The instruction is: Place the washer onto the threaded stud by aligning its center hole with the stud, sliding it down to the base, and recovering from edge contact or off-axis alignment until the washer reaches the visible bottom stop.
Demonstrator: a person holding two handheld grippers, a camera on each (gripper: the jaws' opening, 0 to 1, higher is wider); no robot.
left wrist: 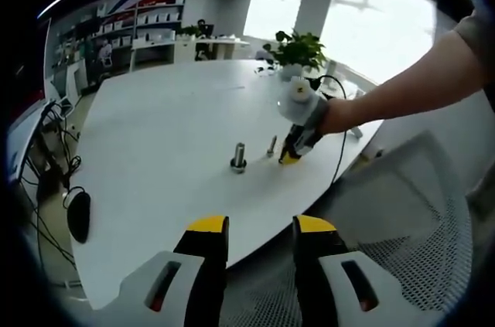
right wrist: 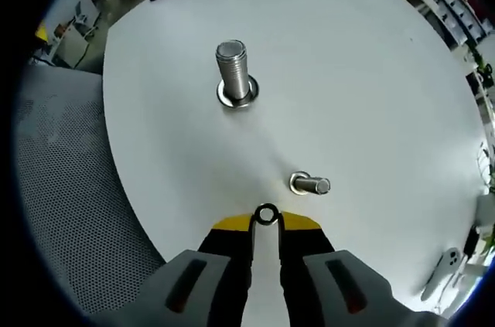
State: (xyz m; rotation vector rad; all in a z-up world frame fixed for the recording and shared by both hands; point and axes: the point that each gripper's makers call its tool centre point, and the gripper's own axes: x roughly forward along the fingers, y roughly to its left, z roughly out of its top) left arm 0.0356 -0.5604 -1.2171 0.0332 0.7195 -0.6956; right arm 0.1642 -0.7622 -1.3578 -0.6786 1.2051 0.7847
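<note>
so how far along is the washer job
Early. Done: the right gripper has picked up the washer and holds it at its jaw tips over the table. In hand: carrying it; the small stud is nearest, the large stud farther off. Left: centre the hole over a stud and slide it down to the base. The left gripper hangs open, idle.

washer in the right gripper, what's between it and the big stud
In the right gripper view, a smaller bolt sits just right of the line from washer to stud; otherwise bare table.

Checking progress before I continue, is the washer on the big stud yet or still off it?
Off. The washer sits pinched at the right gripper tips, short of the upright threaded stud.
</note>
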